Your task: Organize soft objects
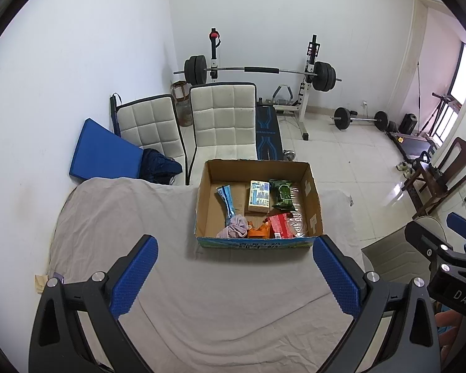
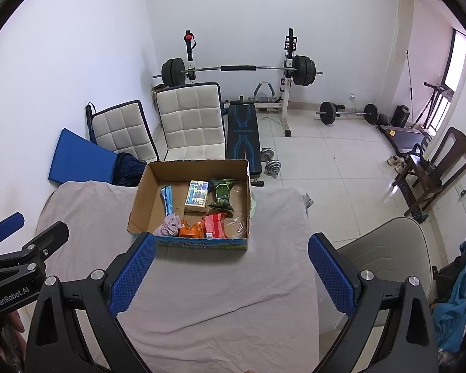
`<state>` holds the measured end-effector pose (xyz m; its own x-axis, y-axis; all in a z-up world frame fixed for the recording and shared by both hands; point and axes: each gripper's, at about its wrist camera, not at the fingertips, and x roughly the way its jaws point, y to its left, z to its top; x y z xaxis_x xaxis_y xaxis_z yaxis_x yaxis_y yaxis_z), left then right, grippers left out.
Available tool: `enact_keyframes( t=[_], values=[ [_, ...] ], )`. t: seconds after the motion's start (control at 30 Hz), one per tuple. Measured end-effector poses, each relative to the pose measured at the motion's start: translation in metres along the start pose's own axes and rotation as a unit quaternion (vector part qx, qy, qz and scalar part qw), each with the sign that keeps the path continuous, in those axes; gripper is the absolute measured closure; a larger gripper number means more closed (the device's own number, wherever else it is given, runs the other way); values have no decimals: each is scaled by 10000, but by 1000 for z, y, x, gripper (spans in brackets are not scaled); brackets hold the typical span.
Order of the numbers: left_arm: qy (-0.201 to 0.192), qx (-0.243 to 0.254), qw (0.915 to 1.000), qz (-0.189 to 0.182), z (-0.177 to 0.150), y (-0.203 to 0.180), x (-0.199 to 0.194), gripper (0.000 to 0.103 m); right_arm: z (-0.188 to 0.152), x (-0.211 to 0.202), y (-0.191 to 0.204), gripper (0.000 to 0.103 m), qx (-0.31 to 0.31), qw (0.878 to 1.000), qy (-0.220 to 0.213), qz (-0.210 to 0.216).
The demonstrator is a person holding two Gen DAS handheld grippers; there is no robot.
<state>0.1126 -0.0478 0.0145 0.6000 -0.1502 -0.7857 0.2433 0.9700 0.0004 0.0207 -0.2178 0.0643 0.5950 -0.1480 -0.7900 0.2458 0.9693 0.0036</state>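
Observation:
An open cardboard box (image 1: 208,186) (image 2: 146,192) stands on a table under a grey cloth (image 1: 133,214) (image 2: 87,205). Inside lie a pink cloth bundle (image 1: 235,226) (image 2: 171,224), a blue pouch (image 1: 226,200) (image 2: 167,199), a tissue pack (image 1: 259,199) (image 2: 197,196), a green packet (image 1: 282,194) (image 2: 222,195), an orange packet (image 1: 259,231) (image 2: 191,231) and a red pack (image 1: 281,225) (image 2: 214,225). My left gripper (image 1: 234,272) is open and empty, in front of the box. My right gripper (image 2: 231,269) is open and empty, in front of the box too.
Two white padded chairs (image 1: 222,121) (image 2: 191,121) and a blue mat (image 1: 104,150) stand behind the table. A weight bench with barbell (image 1: 261,70) (image 2: 237,68) is by the far wall. A beige chair (image 2: 385,248) is at the table's right.

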Motion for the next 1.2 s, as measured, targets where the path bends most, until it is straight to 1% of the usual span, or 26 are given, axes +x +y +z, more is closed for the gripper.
enact_keyframes(
  t=[0.77,1.2],
  values=[
    [-68,-13,10000,-1,1,-4,-5,1,0,-4,-3,3,13,10000,-28,-12],
    [-96,-14,10000,6,0,-5,-7,1,-2,-12,-1,3,69,9999,-50,-90]
  ],
)
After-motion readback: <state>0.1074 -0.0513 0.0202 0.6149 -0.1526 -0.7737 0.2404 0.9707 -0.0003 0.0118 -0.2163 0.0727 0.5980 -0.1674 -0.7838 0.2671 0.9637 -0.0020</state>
